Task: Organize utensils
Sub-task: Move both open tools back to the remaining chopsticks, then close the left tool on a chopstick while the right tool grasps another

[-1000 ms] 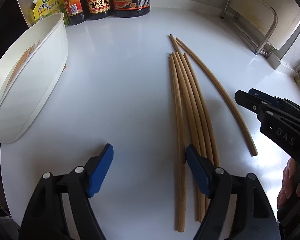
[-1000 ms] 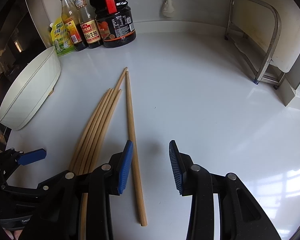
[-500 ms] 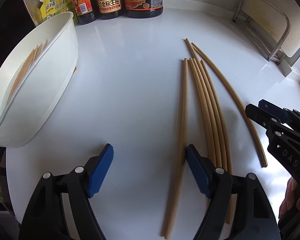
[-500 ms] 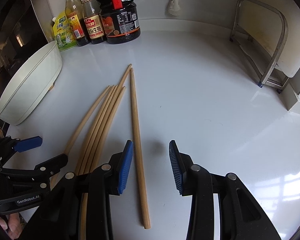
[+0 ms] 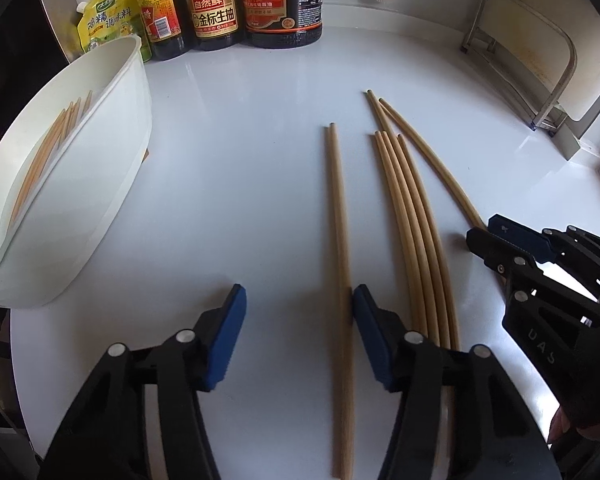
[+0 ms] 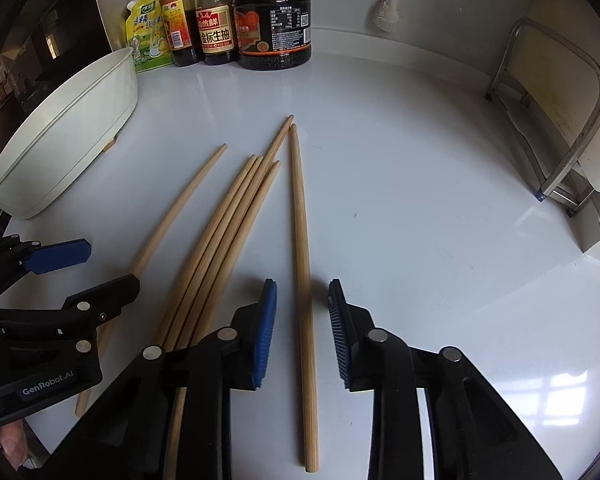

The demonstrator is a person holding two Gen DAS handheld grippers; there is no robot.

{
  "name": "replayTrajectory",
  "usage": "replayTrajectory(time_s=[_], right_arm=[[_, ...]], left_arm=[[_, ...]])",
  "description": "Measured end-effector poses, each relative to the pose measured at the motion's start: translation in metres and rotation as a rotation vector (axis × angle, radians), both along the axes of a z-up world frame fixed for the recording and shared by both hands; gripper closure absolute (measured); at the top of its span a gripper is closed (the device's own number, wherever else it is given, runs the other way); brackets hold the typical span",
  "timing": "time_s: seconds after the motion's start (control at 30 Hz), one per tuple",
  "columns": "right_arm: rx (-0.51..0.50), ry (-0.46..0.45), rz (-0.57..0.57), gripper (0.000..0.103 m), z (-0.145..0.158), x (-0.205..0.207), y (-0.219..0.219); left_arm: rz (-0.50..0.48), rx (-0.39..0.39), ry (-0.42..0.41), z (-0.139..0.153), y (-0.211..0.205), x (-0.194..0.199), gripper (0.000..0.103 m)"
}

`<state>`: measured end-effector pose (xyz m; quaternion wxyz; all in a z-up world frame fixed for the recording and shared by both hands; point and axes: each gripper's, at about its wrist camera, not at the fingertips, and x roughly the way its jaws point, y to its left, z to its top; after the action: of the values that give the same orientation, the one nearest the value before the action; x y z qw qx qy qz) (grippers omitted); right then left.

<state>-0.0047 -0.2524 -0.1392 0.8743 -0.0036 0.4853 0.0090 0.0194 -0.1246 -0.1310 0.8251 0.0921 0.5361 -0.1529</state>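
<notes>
- Your left camera looks into the white tub at the bench's left edge and shows several chopsticks already lying inside it; from your right camera you see only the tub's outer wall.
- Your left tool is closing, its blue pads still spread, with one chopstick between them, lying hard against the right pad; whether that pad actually presses it you cannot tell.
- Your right tool is also closing; its pads stand either side of another single chopstick and are not yet touching it.
- Between the two singled-out sticks lies a bundle of loose chopsticks, lying side by side, running away from you.
- Only the right camera shows your thumb tip under the left tool's body; the left camera shows fingertips behind the right tool.
- The bench is glossy white, with window light reflected at its right edge.
- Along the back wall stand a yellow-green pouch, a bottle with a red and yellow label, a soy sauce bottle and a dark jug.
- A white brush hangs on the wall, and a metal rack stands at the right.
</notes>
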Motion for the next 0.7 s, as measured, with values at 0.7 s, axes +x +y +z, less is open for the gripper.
replayTrajectory(time_s=[0.7], right_arm=[[0.213,-0.046,-0.124,0.097,0.047,-0.022,-0.009]], left_arm=[[-0.043,-0.099,-0.004,0.043,0.009,0.004,0.096]])
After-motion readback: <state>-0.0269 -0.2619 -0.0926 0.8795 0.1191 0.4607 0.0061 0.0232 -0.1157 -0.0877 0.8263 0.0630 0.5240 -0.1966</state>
